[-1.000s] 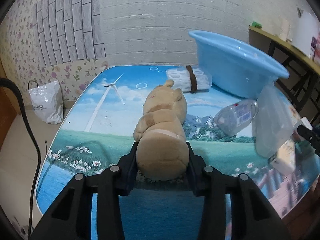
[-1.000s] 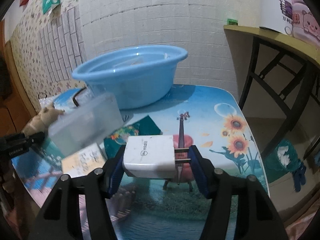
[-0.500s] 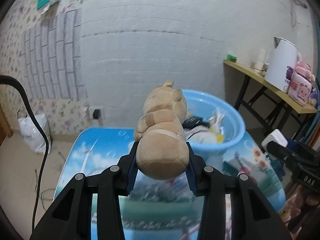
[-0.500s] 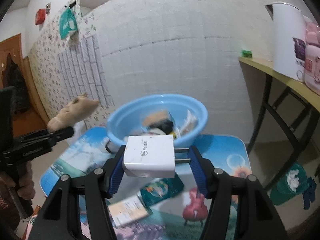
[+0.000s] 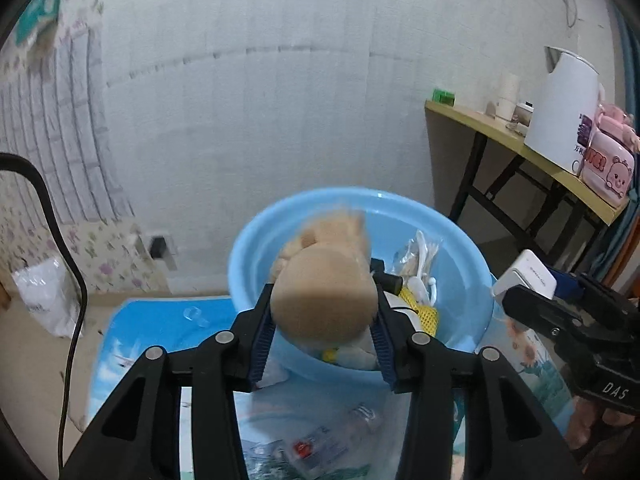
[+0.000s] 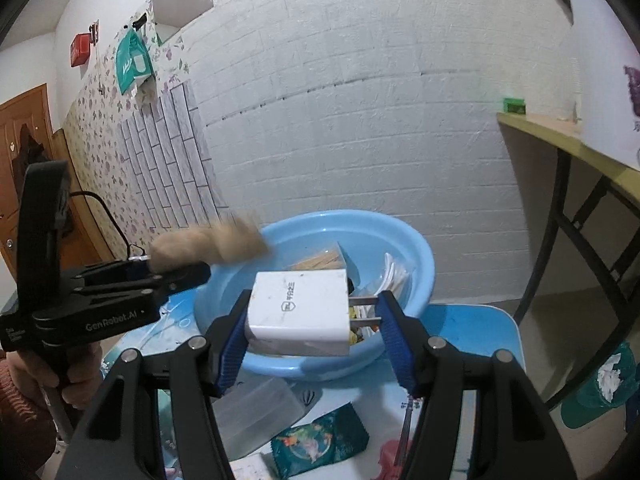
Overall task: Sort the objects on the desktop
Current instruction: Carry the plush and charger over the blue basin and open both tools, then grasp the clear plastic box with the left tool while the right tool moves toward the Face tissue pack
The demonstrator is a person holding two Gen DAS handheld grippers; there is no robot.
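The left gripper [image 5: 323,322] clamped a tan plush toy [image 5: 325,280] (blurred) above the blue basin [image 5: 472,280]. The right gripper [image 6: 312,330] pinched a white charger [image 6: 298,312] near its rim.

Even indoor light, motion blur, fisheye warping

A tan plush toy [image 5: 325,296] is clamped between the blue-padded fingers [image 5: 260,334] of the left gripper [image 5: 322,336], its blurred far end held over a light blue basin [image 5: 256,240] beyond the fingers. Mixed small items are seen inside the basin. To the right of the fingers, a white charger [image 5: 524,278] is gripped by the right gripper [image 5: 532,292]. Below the fingers, clear packaging [image 5: 320,436] lies on the tabletop [image 5: 132,344].
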